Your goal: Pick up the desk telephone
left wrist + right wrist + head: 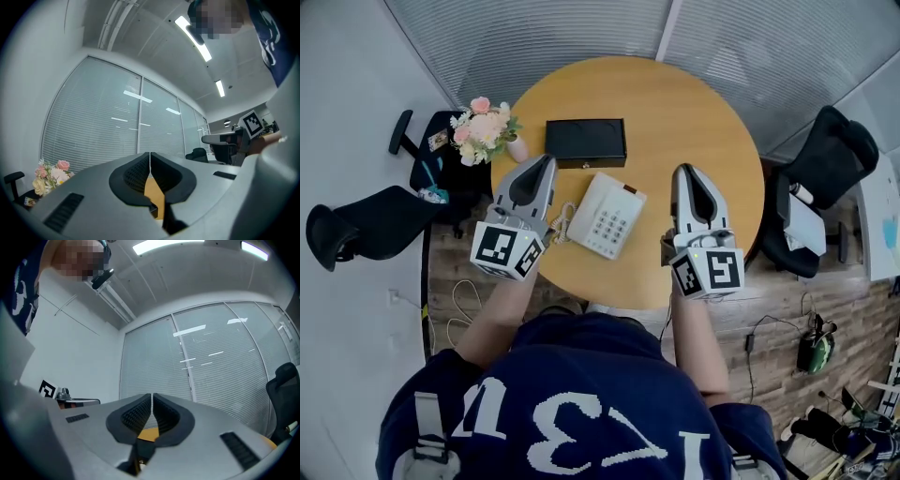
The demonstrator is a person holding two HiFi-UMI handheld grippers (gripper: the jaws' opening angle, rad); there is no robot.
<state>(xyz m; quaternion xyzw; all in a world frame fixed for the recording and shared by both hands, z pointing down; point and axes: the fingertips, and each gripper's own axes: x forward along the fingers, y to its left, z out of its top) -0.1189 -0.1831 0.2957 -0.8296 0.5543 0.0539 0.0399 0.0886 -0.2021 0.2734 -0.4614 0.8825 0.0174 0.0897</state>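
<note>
A white desk telephone (606,215) with a keypad and a coiled cord lies on the round wooden table (675,112), near its front edge. My left gripper (546,163) hovers just left of the phone, jaws shut and empty. To the phone's right my right gripper (686,172) is also shut, holding nothing. In the left gripper view the left gripper (150,157) has its pads pressed together with only table wood below. The right gripper view shows the right gripper (152,398) the same way, pointed slightly upward at the blinds.
A black flat box (586,142) lies behind the phone. A pink flower bouquet (484,128) stands at the table's left edge. Black office chairs (366,223) (830,164) flank the table. Cables and bags litter the floor at right (816,347).
</note>
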